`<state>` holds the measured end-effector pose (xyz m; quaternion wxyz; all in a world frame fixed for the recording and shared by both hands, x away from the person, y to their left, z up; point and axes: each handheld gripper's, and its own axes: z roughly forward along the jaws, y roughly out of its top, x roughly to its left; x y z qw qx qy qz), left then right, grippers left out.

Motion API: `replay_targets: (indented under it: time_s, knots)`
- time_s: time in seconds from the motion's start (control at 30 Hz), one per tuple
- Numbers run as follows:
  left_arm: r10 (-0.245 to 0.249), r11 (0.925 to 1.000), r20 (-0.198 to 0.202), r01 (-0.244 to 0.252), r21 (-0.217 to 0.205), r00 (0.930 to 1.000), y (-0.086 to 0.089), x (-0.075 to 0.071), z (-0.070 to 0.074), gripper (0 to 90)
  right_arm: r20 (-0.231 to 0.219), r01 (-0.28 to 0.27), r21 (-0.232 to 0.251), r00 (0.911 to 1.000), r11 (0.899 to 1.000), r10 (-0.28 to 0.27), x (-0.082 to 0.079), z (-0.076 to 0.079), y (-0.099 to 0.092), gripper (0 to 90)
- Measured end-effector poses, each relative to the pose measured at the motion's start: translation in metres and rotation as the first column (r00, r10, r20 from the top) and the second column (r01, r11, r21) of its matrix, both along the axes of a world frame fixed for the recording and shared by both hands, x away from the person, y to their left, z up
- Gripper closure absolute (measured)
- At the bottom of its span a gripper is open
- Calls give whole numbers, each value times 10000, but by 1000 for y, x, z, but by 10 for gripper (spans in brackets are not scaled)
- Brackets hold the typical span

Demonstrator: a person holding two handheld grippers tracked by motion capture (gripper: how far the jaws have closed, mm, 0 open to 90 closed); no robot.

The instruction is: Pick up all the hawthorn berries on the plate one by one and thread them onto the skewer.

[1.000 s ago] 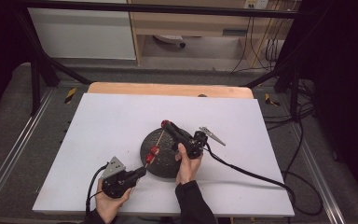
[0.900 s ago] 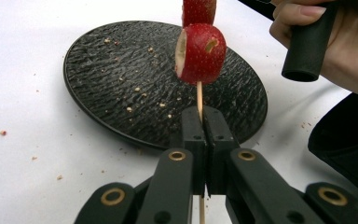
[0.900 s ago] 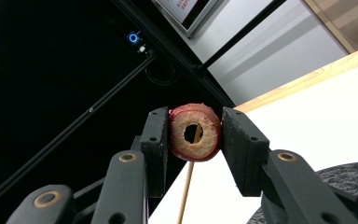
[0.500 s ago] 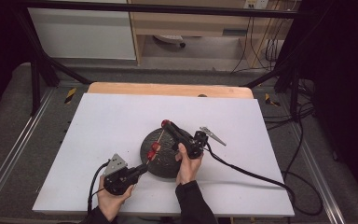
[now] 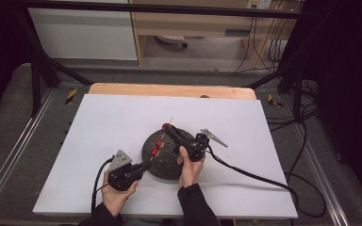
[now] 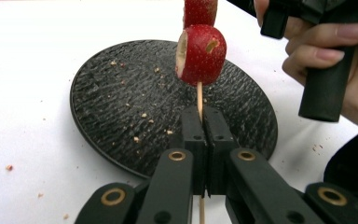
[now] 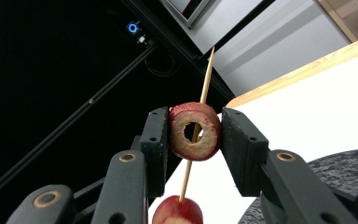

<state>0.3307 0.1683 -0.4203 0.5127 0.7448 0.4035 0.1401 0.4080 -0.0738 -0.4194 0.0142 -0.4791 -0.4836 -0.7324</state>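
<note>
Nearest the person, the left claw [image 6: 200, 135] is pinching the skewer [image 6: 199, 95] at its base, stick slanting up and away over the black plate [image 5: 162, 165]; farther along, the right claw [image 7: 195, 133] is clamping a cored fruit ring [image 7: 195, 131], sliding it down.

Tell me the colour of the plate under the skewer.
Black, rough-textured plate, dotted with crumbs; clearest in the left gripper view.

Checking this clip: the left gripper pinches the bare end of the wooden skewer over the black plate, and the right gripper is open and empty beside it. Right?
Not quite. The right gripper isn't empty: the right gripper view shows its jaws shut on a hollow fruit ring threaded on the skewer. The rest holds: the left gripper pinches the skewer's bare end over the black plate.
</note>
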Motion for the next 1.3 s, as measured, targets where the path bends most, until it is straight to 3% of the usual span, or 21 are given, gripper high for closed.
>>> replay_targets:
  time_s: [0.6, 0.83, 0.9, 1.0, 1.13, 1.2, 1.3]
  knots:
    - [-8, 9999, 15, 7, 149, 10000, -1, 7, -4, 890, -246, -298, -456, 9993, 9985, 287, -4, -8, 4, 631]
    - [-103, 9999, 23, 103, 119, 9999, 1, 5, -5, 890, -287, -547, -866, 9982, 9947, 524, -4, -7, 3, 624]
    - [-109, 9999, 33, 109, 97, 9999, 2, 4, -4, 890, -253, -534, -1201, 9984, 9913, 507, -4, -3, 1, 588]
    - [-160, 9998, 40, 160, 82, 9999, 4, 3, -4, 890, -122, -524, -1786, 9986, 9825, 511, -5, 3, -6, 526]
    - [-221, 9996, 25, 221, 149, 9998, 6, 2, -4, 890, -89, -601, -2710, 9982, 9607, 599, -5, 10, -19, 451]
    - [-256, 9995, -1, 256, 192, 9997, 6, 2, -5, 890, -148, -732, -3153, 9973, 9462, 723, -5, 11, -25, 393]
    - [-263, 9994, -28, 263, 214, 9997, 7, 1, -6, 890, -310, -1044, -3924, 9945, 9138, 1003, -5, 11, -32, 305]
